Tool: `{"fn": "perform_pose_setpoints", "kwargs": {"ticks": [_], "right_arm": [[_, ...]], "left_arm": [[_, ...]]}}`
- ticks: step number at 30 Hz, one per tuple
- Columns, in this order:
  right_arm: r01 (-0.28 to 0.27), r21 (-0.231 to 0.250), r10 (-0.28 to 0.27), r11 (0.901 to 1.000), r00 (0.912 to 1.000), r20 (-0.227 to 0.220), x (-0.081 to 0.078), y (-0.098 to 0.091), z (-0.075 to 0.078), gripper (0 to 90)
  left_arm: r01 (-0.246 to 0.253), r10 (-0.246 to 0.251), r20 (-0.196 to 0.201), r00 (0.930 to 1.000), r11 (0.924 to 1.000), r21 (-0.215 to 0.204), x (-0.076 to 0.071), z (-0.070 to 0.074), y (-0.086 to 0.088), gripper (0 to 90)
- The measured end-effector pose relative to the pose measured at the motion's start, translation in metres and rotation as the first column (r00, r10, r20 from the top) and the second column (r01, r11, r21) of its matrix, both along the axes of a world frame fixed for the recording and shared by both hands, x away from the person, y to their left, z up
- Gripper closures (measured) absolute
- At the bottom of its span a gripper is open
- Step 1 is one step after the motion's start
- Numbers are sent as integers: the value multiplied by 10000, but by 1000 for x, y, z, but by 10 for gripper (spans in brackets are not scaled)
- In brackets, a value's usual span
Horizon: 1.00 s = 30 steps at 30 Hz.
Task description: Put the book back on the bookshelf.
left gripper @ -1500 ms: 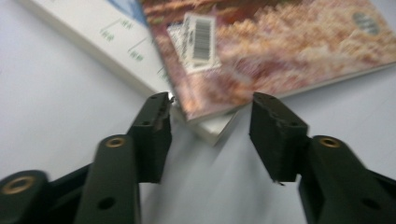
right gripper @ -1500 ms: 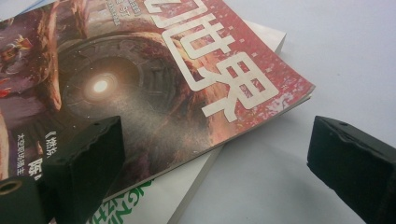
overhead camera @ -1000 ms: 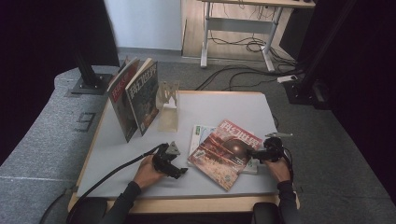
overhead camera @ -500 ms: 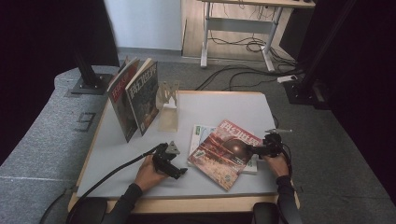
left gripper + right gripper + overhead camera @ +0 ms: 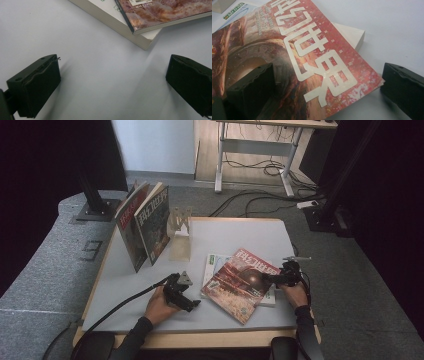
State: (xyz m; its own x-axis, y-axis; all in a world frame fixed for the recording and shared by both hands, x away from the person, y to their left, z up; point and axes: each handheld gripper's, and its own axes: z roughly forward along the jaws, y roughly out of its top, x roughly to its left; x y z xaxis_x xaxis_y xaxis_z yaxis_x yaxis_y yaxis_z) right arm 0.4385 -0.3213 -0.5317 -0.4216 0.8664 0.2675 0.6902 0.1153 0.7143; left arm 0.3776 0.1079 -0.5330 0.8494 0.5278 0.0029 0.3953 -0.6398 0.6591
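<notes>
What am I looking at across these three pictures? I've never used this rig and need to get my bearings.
There is no robot arm here: a person holds a hand-held gripper in each hand. The high view looks down on a white table from the person's side. The left hand-held gripper is open over bare table, holding nothing. The right hand-held gripper is at the edge of a red magazine, which lies across a white book. The other two pictures come from cameras riding on the grippers, looking along their black jaws. In the right gripper view the jaws stand apart with the magazine's corner between them, not clamped. Two more magazines stand against a clear stand at the back left.
</notes>
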Motion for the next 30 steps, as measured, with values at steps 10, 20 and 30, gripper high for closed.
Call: {"fn": "perform_pose_setpoints", "kwargs": {"ticks": [10,20,30], "right_arm": [[-195,347,197,9992,9998,-57,0,0,2,129],[268,214,-274,9994,9992,274,-5,-8,10,418],[365,-85,-358,9993,9970,692,-10,-8,19,707]], "left_arm": [[-1,1,-2,10000,10000,-3,0,0,0,0],[-1,1,-1,10000,10000,-5,0,0,0,0],[-1,1,3,10000,10000,-6,0,0,0,0]]}}
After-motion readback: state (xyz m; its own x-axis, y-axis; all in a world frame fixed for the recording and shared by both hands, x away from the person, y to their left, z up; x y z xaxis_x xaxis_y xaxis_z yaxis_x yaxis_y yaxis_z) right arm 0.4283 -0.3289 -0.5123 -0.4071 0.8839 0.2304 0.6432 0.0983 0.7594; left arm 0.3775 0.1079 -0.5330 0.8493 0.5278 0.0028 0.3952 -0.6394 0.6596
